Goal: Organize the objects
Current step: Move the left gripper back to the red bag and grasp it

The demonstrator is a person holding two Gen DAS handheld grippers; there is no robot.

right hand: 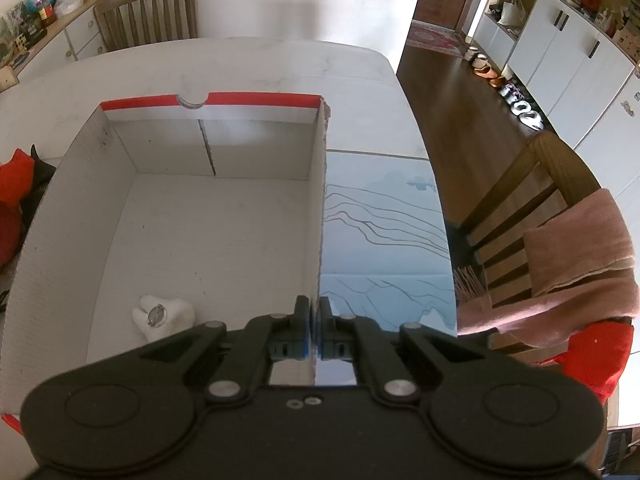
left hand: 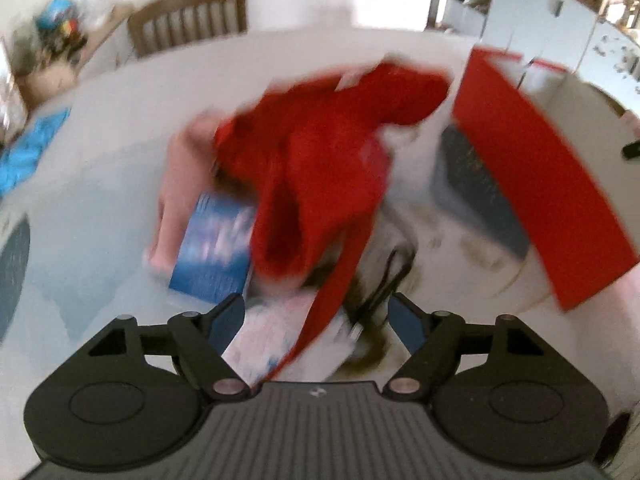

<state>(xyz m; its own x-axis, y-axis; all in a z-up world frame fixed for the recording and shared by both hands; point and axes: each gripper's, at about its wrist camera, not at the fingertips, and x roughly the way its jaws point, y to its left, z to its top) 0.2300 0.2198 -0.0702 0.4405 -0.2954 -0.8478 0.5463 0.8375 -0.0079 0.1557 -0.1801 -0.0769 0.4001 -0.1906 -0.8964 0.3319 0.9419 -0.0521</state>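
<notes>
In the blurred left wrist view, my left gripper (left hand: pixel 316 320) is open above a pile on the white table (left hand: pixel 100 168): a red cloth bag (left hand: pixel 320 168) with a red strap, a blue booklet (left hand: pixel 216 248), a pink item (left hand: pixel 176 184) and a white packet (left hand: pixel 272 340). The red outside of a cardboard box (left hand: pixel 540 184) stands at the right. In the right wrist view, my right gripper (right hand: pixel 315 320) is shut on the right wall (right hand: pixel 321 200) of that open white box. A small white object (right hand: pixel 162 316) lies inside on the box floor.
A grey tray (left hand: pixel 476 184) sits beside the box. Black cables (left hand: pixel 384 280) lie by the pile. A pale blue mat (right hand: pixel 384 240) covers the table right of the box. Wooden chairs (right hand: pixel 148 12) stand at the far side and at the right (right hand: pixel 532 216) with a pink cloth.
</notes>
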